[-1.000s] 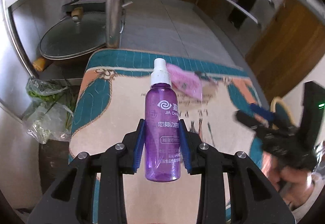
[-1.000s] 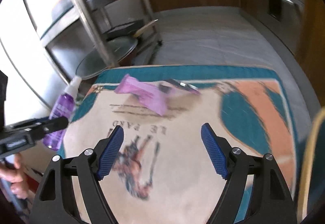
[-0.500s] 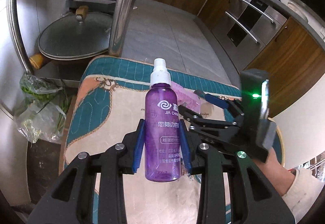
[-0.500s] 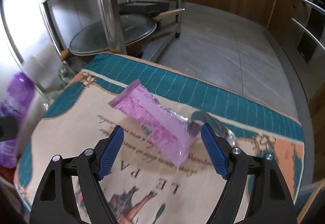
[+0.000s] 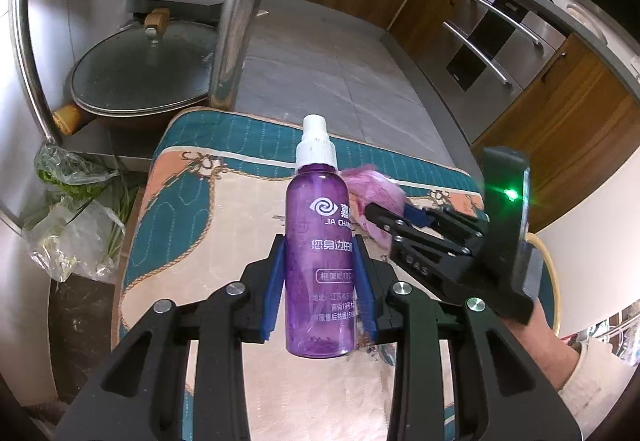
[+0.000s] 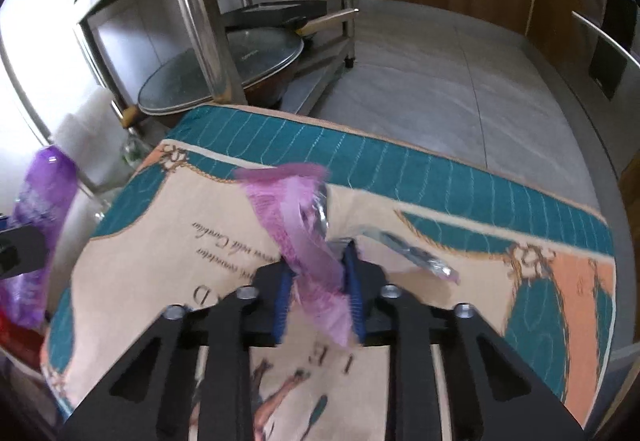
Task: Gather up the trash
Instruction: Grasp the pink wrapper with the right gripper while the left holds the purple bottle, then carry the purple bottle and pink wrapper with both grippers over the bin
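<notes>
Left wrist view: left claw (image 5: 319, 283) clamps the purple spray bottle (image 5: 320, 253) upright above the cloth-covered surface (image 5: 224, 241). Right wrist view: right claw (image 6: 319, 295), jaws just closing, pinches the pink wrapper (image 6: 304, 237) at the surface; advise a straight, slow lift, clear of the foil scrap (image 6: 416, 255) beside it.

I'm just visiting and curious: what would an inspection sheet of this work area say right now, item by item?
Surface: quilted teal, peach and cream printed cloth covering the worktop.
Job's things: purple plastic spray bottle with white nozzle; crumpled pink plastic wrapper, lifted at one end.
Clutter: silvery foil scrap lying on the cloth beside the wrapper.
Grippers: left hand-held gripper clamped on the bottle; right hand-held gripper has just been closing, pads now pinching the wrapper.
Cables: nothing seen.
Surroundings: steel rack holding a glass-lidded wok; clear bag of greens on the floor; wooden cabinets; grey tiled floor.
</notes>
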`<action>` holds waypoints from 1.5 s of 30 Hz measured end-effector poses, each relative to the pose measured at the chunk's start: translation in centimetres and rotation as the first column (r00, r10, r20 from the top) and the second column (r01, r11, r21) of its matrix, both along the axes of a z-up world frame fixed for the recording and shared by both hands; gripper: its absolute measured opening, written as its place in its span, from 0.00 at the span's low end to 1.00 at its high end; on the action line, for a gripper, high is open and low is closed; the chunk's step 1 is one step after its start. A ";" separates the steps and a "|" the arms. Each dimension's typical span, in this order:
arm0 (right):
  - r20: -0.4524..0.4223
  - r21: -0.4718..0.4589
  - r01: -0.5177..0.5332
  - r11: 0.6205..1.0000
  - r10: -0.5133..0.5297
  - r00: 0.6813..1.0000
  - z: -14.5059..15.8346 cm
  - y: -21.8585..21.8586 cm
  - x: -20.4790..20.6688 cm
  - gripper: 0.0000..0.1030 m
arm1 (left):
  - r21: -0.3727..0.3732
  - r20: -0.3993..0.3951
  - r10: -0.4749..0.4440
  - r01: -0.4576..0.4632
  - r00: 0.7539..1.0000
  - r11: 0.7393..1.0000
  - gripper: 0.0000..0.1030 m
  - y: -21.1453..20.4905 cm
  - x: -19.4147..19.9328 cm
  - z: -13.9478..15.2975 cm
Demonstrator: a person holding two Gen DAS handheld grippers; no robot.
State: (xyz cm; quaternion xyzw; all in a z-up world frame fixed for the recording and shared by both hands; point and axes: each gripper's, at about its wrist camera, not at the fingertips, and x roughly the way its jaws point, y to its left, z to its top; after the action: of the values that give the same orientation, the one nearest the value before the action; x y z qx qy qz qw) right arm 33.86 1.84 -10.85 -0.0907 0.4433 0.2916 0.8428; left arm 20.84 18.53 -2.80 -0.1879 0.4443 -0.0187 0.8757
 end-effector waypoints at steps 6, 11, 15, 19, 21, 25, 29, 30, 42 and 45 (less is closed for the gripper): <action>-0.008 0.041 0.042 0.998 -0.042 0.999 1.7 -3.4 -2.9 0.17 | -0.001 0.018 -0.038 0.038 0.999 0.999 0.31 -1.6 0.0 0.6; 0.011 0.043 0.058 0.997 -0.059 0.998 3.0 -6.8 -5.9 0.17 | -0.010 0.026 -0.082 0.082 0.996 0.997 0.31 -3.5 0.0 1.0; 0.020 0.051 0.084 0.995 -0.085 0.996 3.9 -10.2 -8.3 0.17 | 0.007 0.042 -0.116 0.116 0.992 0.993 0.31 -5.3 -0.2 1.6; 0.024 0.073 0.117 0.990 -0.119 0.993 4.7 -13.0 -10.2 0.16 | 0.027 0.055 -0.146 0.145 0.988 0.989 0.31 -7.2 -0.5 2.4; 0.029 0.091 0.135 0.987 -0.139 0.990 5.2 -14.5 -11.2 0.16 | 0.034 0.058 -0.159 0.157 0.986 0.987 0.31 -8.1 -0.6 2.6; 0.043 0.130 0.168 0.977 -0.175 0.984 6.4 -17.2 -12.7 0.16 | 0.044 0.063 -0.184 0.182 0.981 0.982 0.31 -10.1 -0.5 3.2; 0.068 0.154 0.195 0.969 -0.207 0.976 7.7 -19.5 -13.8 0.16 | 0.059 0.077 -0.214 0.210 0.974 0.976 0.31 -12.4 -0.4 4.0; 0.073 0.161 0.203 0.966 -0.216 0.974 8.0 -20.0 -14.0 0.16 | 0.064 0.082 -0.226 0.222 0.971 0.973 0.31 -13.3 -0.3 4.3; 0.116 0.251 0.307 0.918 -0.343 0.932 10.1 -27.1 -16.1 0.16 | 0.093 0.098 -0.333 0.325 0.938 0.941 0.31 -20.2 0.1 5.2; 0.128 0.251 0.331 0.910 -0.370 0.920 10.1 -28.3 -16.4 0.16 | 0.093 0.103 -0.357 0.349 0.928 0.933 0.31 -21.8 0.2 5.3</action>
State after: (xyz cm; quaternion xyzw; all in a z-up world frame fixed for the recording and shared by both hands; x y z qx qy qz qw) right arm 17.44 -26.50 -0.70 0.0613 0.3419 0.1743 0.9214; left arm 21.01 -3.23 2.52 -0.0715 0.4187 -0.1708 0.8891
